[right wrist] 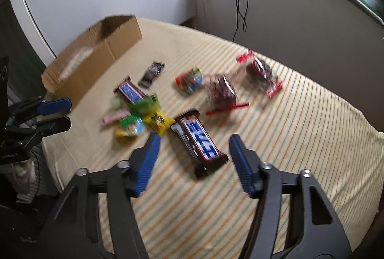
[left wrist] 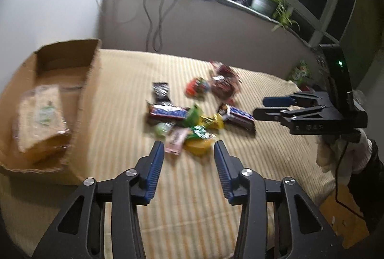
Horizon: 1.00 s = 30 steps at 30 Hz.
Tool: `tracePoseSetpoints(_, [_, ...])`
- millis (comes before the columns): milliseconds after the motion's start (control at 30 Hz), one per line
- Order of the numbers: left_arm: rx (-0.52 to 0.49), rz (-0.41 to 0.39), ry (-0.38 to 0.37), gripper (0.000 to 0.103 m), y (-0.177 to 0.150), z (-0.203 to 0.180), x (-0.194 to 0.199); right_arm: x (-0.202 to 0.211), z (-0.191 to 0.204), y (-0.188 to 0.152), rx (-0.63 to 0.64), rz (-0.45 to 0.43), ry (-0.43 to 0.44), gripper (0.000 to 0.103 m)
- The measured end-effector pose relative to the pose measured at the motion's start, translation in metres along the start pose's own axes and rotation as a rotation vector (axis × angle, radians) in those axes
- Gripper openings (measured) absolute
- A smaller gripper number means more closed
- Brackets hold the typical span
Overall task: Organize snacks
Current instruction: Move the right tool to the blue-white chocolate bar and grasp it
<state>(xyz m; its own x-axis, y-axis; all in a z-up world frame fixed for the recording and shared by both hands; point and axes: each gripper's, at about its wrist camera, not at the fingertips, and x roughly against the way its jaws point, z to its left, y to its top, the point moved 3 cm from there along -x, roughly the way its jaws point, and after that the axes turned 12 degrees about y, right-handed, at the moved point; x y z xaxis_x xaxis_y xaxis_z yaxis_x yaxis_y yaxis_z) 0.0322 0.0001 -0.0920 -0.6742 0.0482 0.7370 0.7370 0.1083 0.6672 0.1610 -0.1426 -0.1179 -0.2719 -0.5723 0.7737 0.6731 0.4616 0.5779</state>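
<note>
A heap of snacks lies on the striped cloth [left wrist: 192, 199]: two Snickers bars [left wrist: 168, 112] [right wrist: 199, 141], a black packet [left wrist: 160, 91], a colourful packet [right wrist: 188, 80], two clear bags of dark biscuits [right wrist: 220, 91], a pink bar [left wrist: 176, 139] and yellow and green packets [left wrist: 199, 136]. At the left stands an open cardboard box [left wrist: 91, 81] with a pale wrapped pack [left wrist: 40, 119] inside. My left gripper [left wrist: 188, 147] is open above the near edge of the heap, holding nothing. My right gripper [right wrist: 195, 137] is open, its fingers on either side of the nearer Snickers bar without touching it.
A wall with hanging cables [left wrist: 153, 26] rises behind the cloth. On the sill above it stands a potted plant [left wrist: 264, 2]. A green packet [left wrist: 300, 71] lies at the far right edge. A gloved hand [left wrist: 336, 151] holds the right gripper [left wrist: 259, 106].
</note>
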Motion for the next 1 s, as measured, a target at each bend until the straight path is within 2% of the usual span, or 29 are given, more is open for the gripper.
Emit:
tracePoseSetpoints(233, [-0.040,0.082,-0.018,0.038,-0.012,-0.023,-0.025,-0.015,-0.007,-0.007,0.033,0.046,-0.010,0.056])
tracePoseSetpoints(400, [-0.063,0.114,0.016,0.038,-0.013,-0.032,-0.043,-0.026,-0.011,-0.005,0.044,0.066,0.003,0.056])
tracePoseSetpoints(800, [-0.071,0.110,0.099,0.039,-0.005,-0.033,-0.063,-0.049,-0.014,-0.003,0.064,0.092,0.025,0.056])
tracePoseSetpoints(900, [-0.083,0.103,0.108,0.039,-0.003,-0.035,-0.066,-0.054,-0.012,-0.001,0.079,0.103,0.022,0.047])
tracePoseSetpoints(1000, [-0.093,0.100,0.110,0.039,-0.003,-0.036,-0.067,-0.056,-0.010,0.000,0.094,0.111,0.012,0.045])
